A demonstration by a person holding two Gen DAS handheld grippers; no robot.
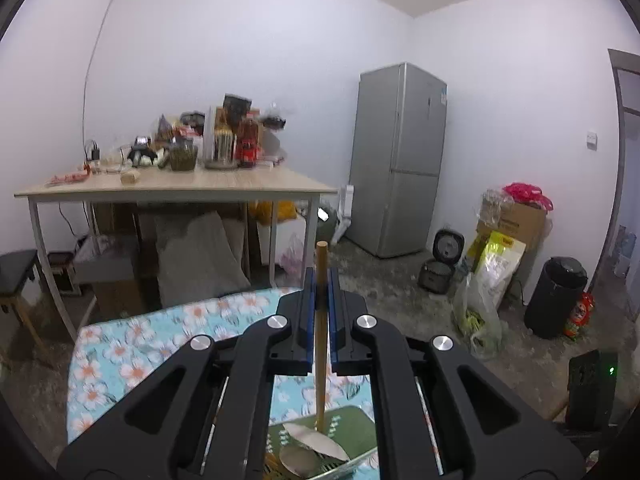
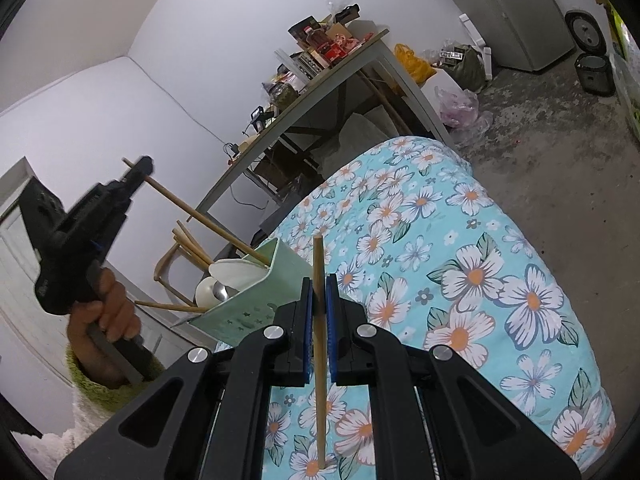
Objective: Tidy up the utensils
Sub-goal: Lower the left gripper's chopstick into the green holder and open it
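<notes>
Left wrist view is showing the left gripper (image 1: 321, 292) pinching a wooden chopstick (image 1: 321, 332) between its blue pads (image 1: 310, 316), the stick standing nearly upright with its top end poking up past the fingertips and its lower end reaching down into the green utensil holder (image 1: 352, 424) below. Inside that holder a white ladle-shaped spoon (image 1: 316, 440) and a metal spoon (image 1: 298, 458) are lying against each other. The holder is sitting on a round table (image 1: 132, 344) covered with a blue floral cloth, close to the table's near edge as this camera sees it. Beyond the table's far edge a wooden desk (image 1: 224, 186) is carrying a crowd of jars, bottles and packets, and a grey refrigerator (image 1: 396, 160) is standing in the room's corner with a rice cooker (image 1: 440, 264) on the floor beside it. Right wrist view is showing the right gripper (image 2: 319, 300) likewise pressed onto a second chopstick (image 2: 319, 360), which is running straight up between the fingers, its lower tip resting on or just above the floral cloth; I cannot tell which. To the left of this gripper the same holder (image 2: 248, 300) is standing at the table's left edge, with several more chopsticks (image 2: 196, 248) leaning out of it at angles alongside the spoons. The left gripper (image 2: 138, 168) is appearing there too, held in a hand (image 2: 106, 308), gripping its chopstick (image 2: 208, 220) near the upper end while the lower end is sitting inside the holder.
</notes>
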